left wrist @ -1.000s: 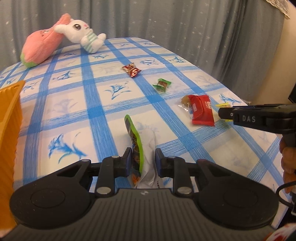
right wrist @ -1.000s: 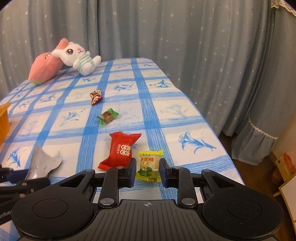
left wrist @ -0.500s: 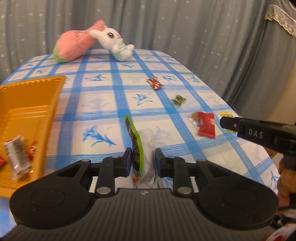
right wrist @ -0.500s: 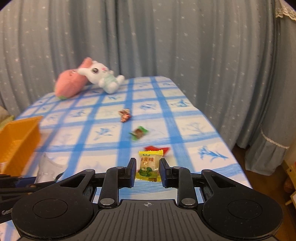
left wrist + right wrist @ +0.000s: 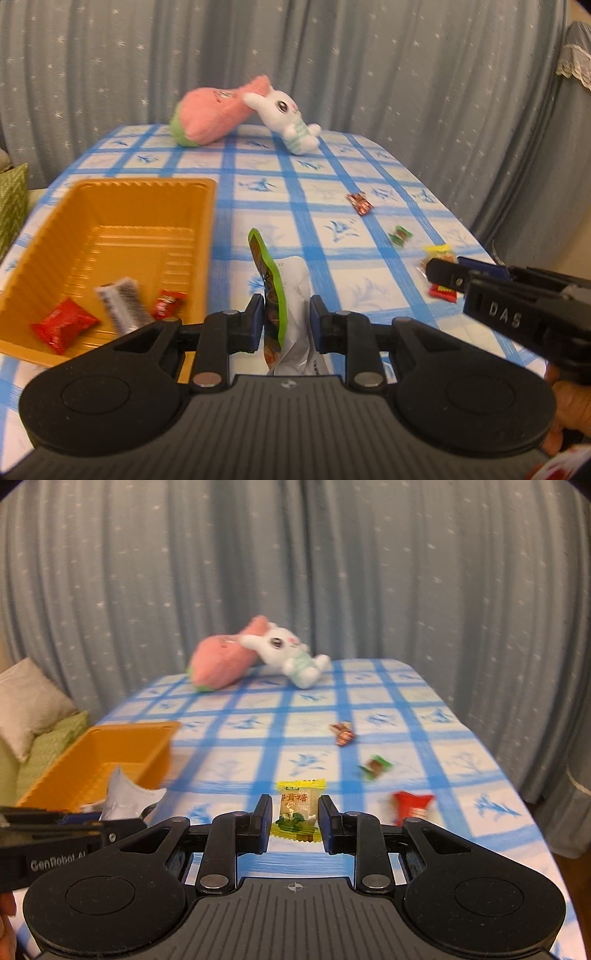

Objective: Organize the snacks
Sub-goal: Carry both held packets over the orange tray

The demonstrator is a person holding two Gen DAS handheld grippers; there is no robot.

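My left gripper (image 5: pixel 286 319) is shut on a green-edged silver snack pouch (image 5: pixel 284 295), held upright above the table just right of the orange tray (image 5: pixel 118 184). The tray holds a red packet (image 5: pixel 62 325), a silver-black bar (image 5: pixel 122 301) and a small red candy (image 5: pixel 166 302). My right gripper (image 5: pixel 295 819) is shut on a yellow candy packet (image 5: pixel 297 810), lifted above the table. It shows at the right of the left wrist view (image 5: pixel 437 254). On the cloth lie a red packet (image 5: pixel 412 803), a green candy (image 5: pixel 376 766) and a red-brown candy (image 5: pixel 343 733).
A pink plush (image 5: pixel 218 110) and a white bunny plush (image 5: pixel 291 122) lie at the table's far end. Grey curtains hang behind. A green cushion (image 5: pixel 13 203) and a pale pillow (image 5: pixel 29 701) sit left of the table. The table edge drops off on the right.
Both grippers have swung left with their snacks held. The orange tray has come fully into the left view. The yellow packet has been lifted off the cloth.
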